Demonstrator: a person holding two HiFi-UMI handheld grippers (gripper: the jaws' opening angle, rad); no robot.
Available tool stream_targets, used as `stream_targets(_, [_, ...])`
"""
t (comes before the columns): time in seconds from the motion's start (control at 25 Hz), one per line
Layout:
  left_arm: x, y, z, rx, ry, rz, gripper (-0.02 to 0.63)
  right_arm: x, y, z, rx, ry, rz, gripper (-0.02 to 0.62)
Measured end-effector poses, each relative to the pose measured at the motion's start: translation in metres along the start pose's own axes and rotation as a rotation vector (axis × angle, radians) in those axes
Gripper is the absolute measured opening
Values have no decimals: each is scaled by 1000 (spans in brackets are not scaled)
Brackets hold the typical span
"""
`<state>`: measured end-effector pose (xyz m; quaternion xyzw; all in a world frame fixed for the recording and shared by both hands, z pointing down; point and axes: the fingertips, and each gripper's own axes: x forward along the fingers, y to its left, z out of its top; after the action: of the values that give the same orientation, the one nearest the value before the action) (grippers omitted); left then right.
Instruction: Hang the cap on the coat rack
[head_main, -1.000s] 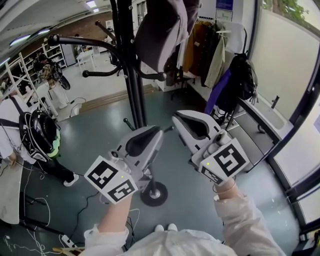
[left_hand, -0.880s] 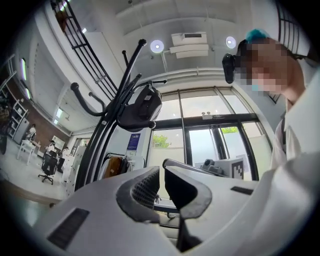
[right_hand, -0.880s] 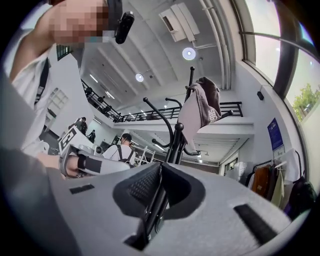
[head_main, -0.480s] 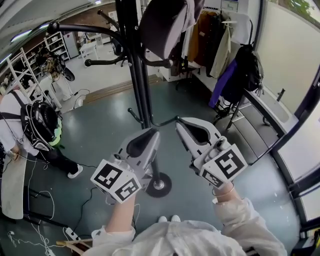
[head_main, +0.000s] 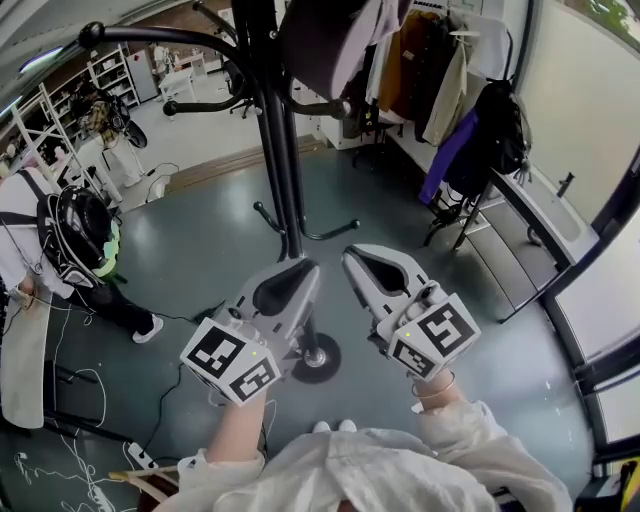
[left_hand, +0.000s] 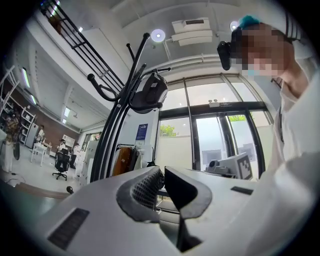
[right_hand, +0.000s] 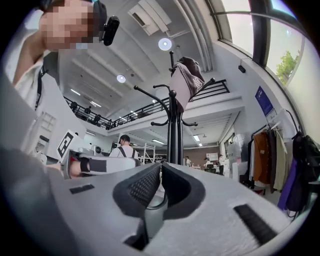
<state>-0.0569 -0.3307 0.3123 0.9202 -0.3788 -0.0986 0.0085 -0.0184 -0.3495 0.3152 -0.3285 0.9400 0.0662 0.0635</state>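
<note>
A dark grey cap (head_main: 325, 45) hangs on an upper hook of the black coat rack (head_main: 283, 150); no gripper touches it. The rack's round base (head_main: 318, 358) stands on the floor just beyond my hands. My left gripper (head_main: 300, 270) and right gripper (head_main: 352, 256) are held side by side well below the cap, both shut and empty. In the left gripper view the cap (left_hand: 150, 92) hangs high above the closed left gripper (left_hand: 162, 175). In the right gripper view the cap (right_hand: 185, 80) tops the rack (right_hand: 175, 130) above the closed right gripper (right_hand: 160, 171).
A person with a black backpack (head_main: 80, 250) stands at the left. A rail of jackets (head_main: 445, 80) and a dark bag (head_main: 500, 130) are at the right, by a glass wall. Cables (head_main: 60, 430) lie on the floor at lower left.
Both grippers have come down, away from the cap, which stays on the hook. The right gripper has rolled a little. Both stay shut.
</note>
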Motion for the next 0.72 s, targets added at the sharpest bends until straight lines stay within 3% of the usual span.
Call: stream_targets(0.72, [-1, 10, -34, -25, 65, 37, 32, -5, -2, -40, 68, 77, 5, 11])
